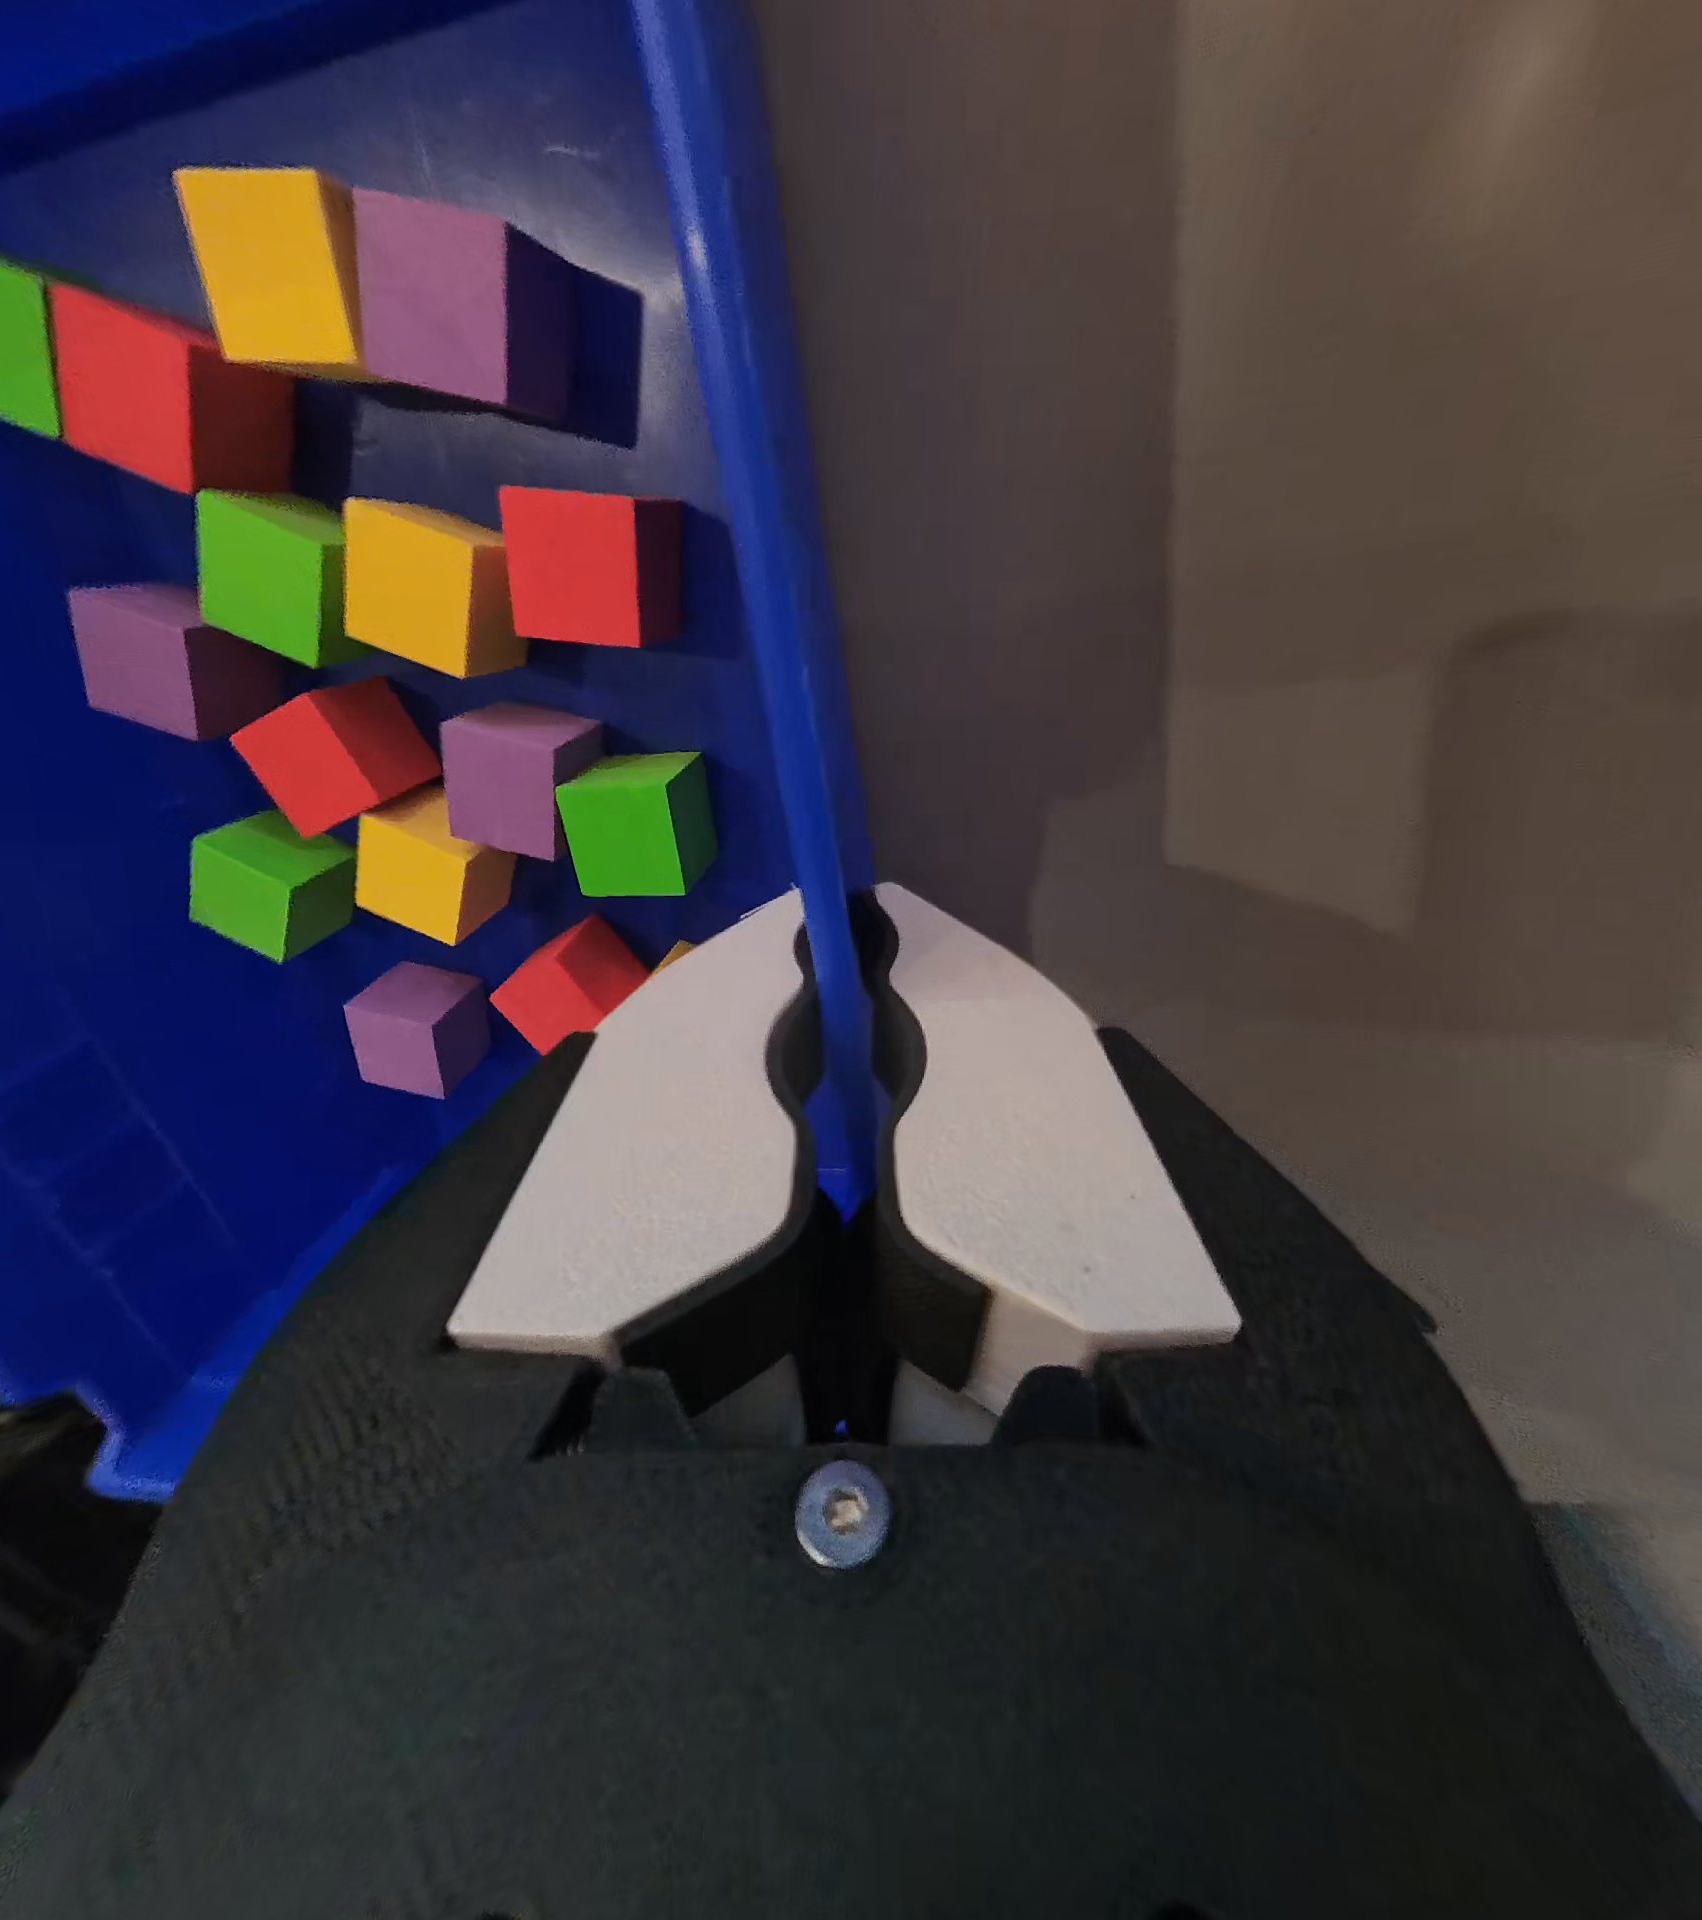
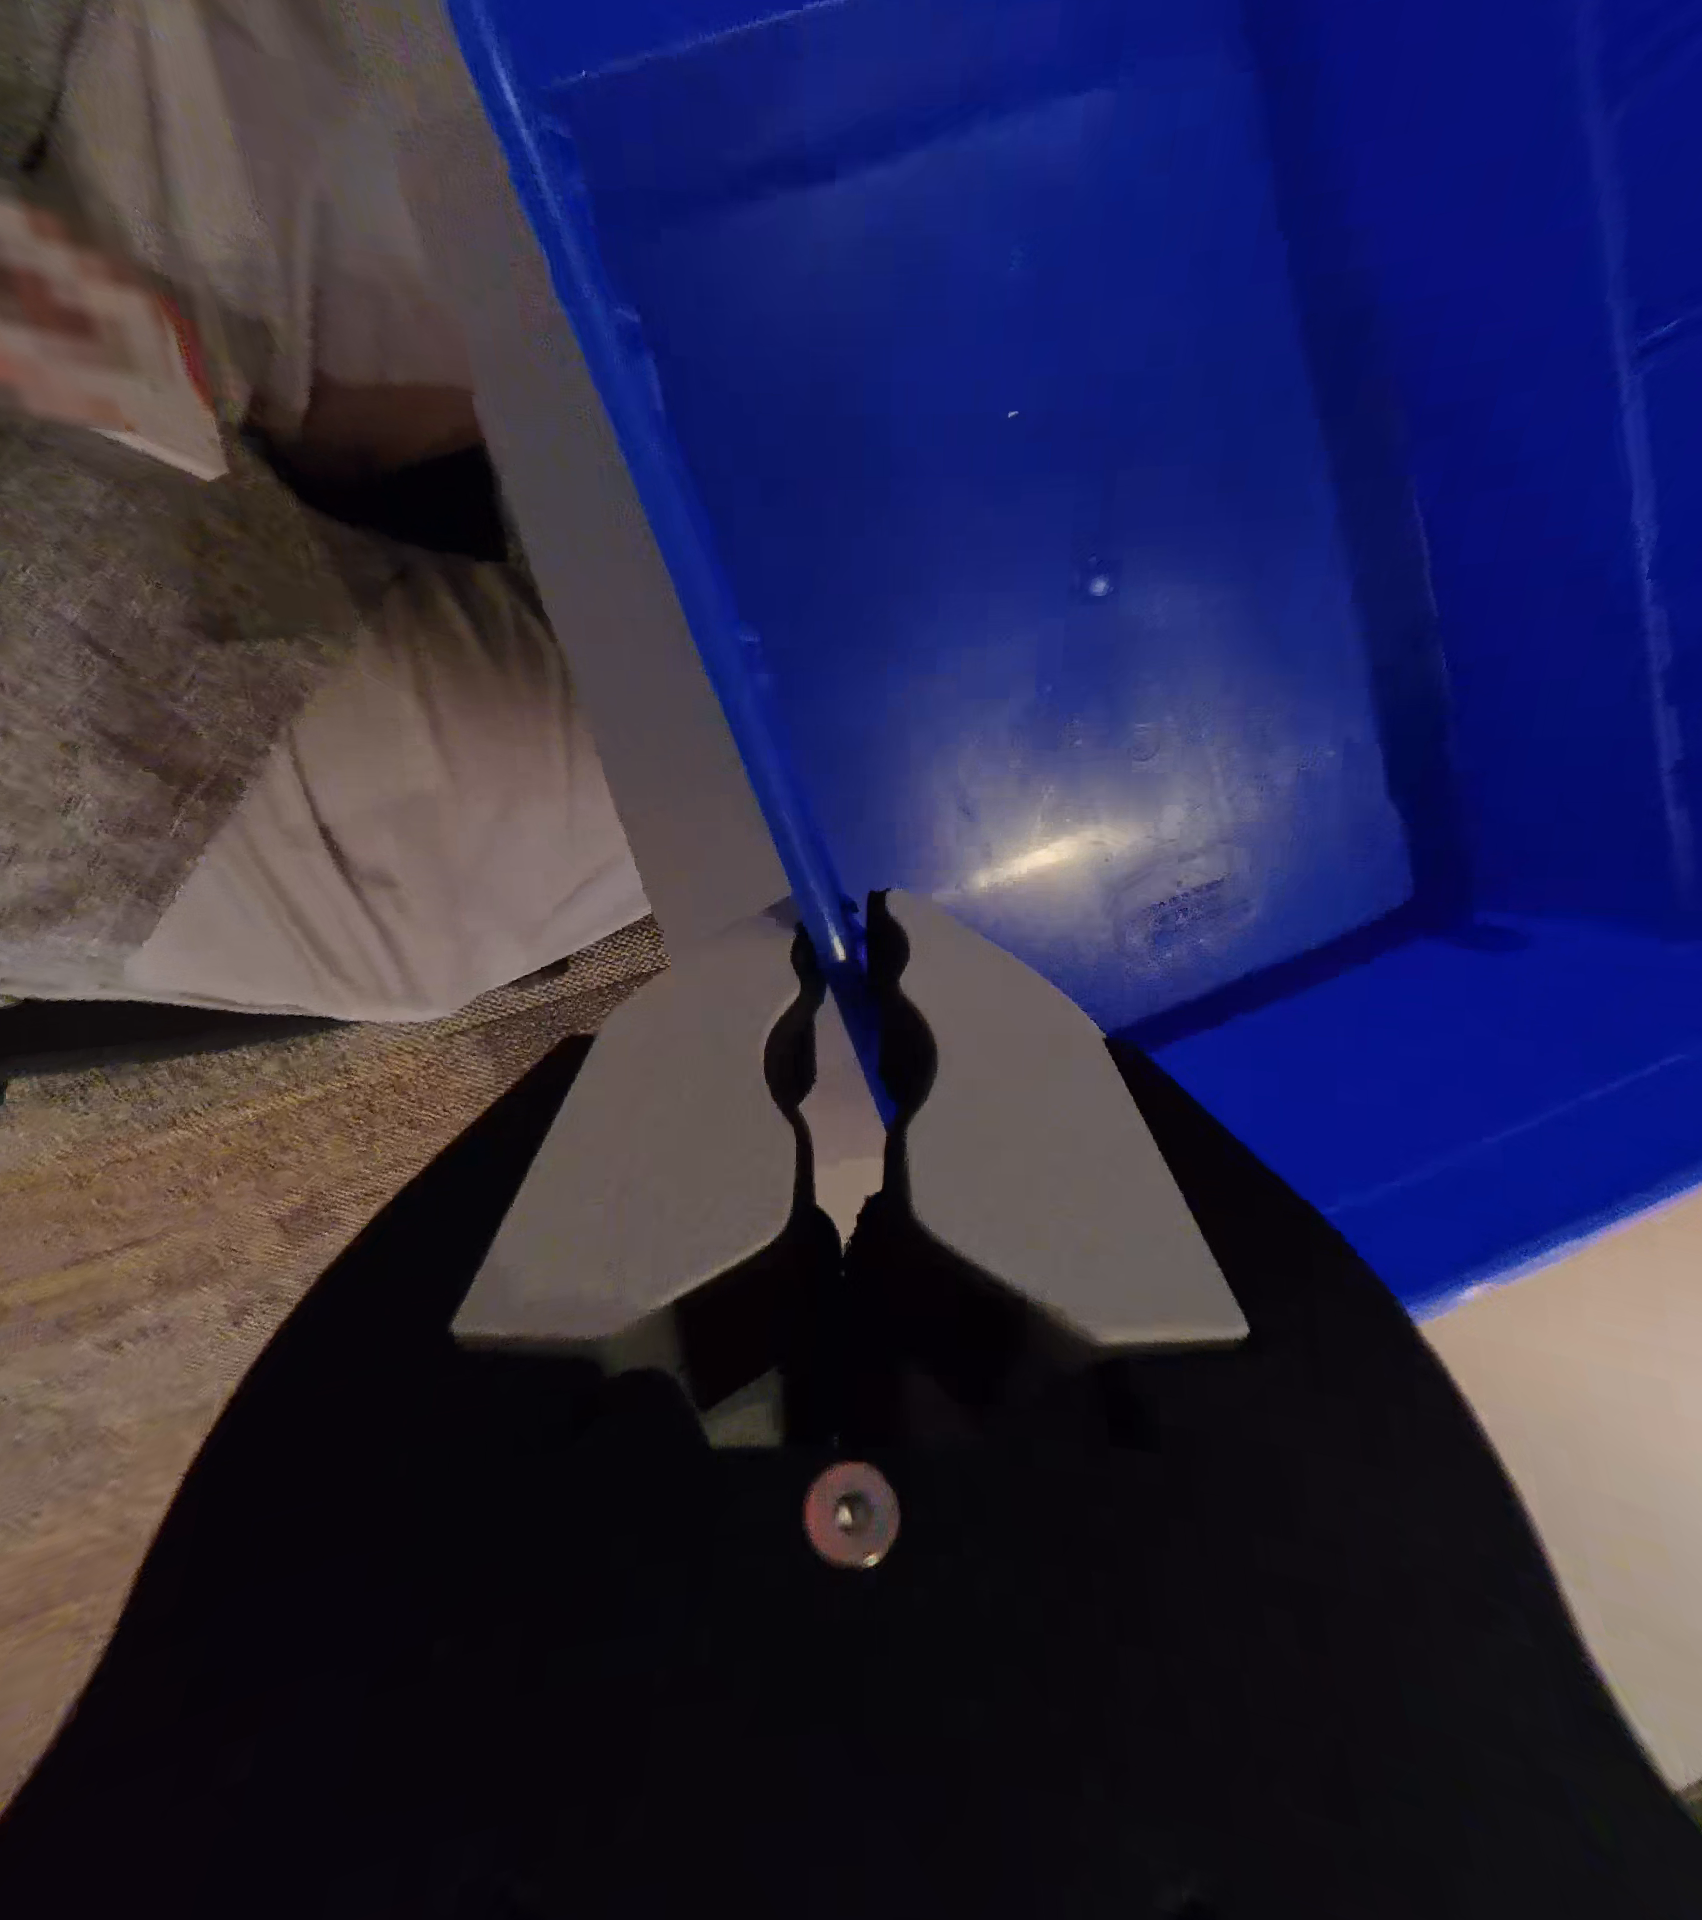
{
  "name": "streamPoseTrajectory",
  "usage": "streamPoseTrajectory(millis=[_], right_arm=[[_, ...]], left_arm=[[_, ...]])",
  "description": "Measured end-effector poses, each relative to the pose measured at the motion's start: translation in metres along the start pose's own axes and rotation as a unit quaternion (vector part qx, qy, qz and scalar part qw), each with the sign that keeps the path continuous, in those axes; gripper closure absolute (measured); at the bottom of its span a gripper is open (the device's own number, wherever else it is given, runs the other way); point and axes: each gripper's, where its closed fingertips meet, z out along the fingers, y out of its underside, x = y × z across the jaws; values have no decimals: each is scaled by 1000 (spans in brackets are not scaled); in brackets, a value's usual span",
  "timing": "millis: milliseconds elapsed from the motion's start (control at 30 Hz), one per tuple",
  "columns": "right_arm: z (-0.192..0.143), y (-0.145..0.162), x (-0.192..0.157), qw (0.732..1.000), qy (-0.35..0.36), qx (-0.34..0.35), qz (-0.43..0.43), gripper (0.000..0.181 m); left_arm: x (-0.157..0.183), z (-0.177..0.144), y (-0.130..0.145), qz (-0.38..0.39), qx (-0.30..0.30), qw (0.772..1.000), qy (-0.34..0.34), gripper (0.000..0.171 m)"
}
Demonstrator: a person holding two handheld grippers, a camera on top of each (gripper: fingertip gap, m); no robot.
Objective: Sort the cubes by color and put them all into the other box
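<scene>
A blue plastic bin (image 1: 47, 1039) fills the left of the left wrist view. Several foam cubes, green (image 1: 634, 826), red (image 1: 572, 566), yellow (image 1: 270, 265) and purple (image 1: 431, 296), lie scattered on its floor. My left gripper (image 1: 839, 904) is shut on the bin's side rim (image 1: 722, 416), which runs between its white fingers (image 1: 681, 1122). In the right wrist view the blue bin (image 2: 1190, 520) shows a bare floor. My right gripper (image 2: 842, 914) is shut on the bin's opposite rim (image 2: 722, 665), one finger inside, one outside.
A beige surface (image 1: 1346, 623) lies right of the bin in the left wrist view. In the right wrist view a person in a grey top and light trousers (image 2: 359, 779) stands left of the bin, over carpet (image 2: 151, 1195). A pale tabletop (image 2: 1605, 1403) shows at lower right.
</scene>
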Motion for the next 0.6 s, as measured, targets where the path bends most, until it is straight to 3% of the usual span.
streamPoseTrajectory(millis=[167,400,600], right_arm=[[1,7,22,996,33,-20,85,175],[14,-13,47,986,61,-34,151,176],[17,-19,51,992,60,-51,100,176]], left_arm=[[10,-2,-5,60,-10,998,9,165],[14,-4,-6,93,-4,996,11,164],[21,-6,-6,116,1,993,-12,164]])
